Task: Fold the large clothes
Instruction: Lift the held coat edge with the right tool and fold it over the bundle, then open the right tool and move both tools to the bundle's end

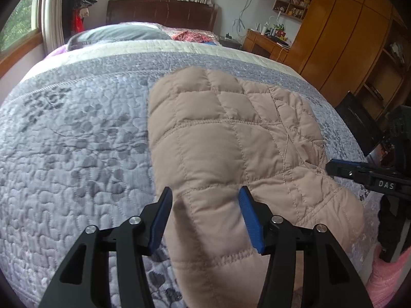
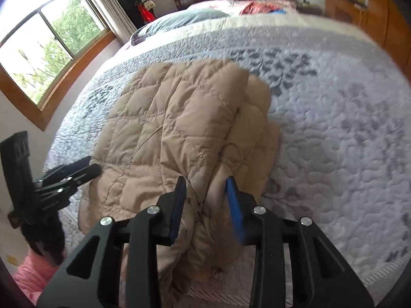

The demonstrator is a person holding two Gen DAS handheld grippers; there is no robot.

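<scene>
A tan quilted jacket point(image 1: 231, 138) lies bunched on the grey bedspread point(image 1: 77, 138), near the foot of the bed. The left gripper point(image 1: 205, 195) hangs over its near edge, blue pads spread wide with fabric between them. The right gripper point(image 2: 205, 183) straddles the jacket's fuzzy collar, pads apart too.

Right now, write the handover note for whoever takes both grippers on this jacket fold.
Left gripper: open, fingers either side of the near end of the tan quilted jacket, not closed on it.
Right gripper: open, astride the jacket's bunched near edge.
Jacket lies on the grey quilted bedspread, already folded into a narrow bundle; the fur-trimmed part shows along its right side.
Left to do: probably grip the near end with both and fold it away from you, then tidy.
</scene>
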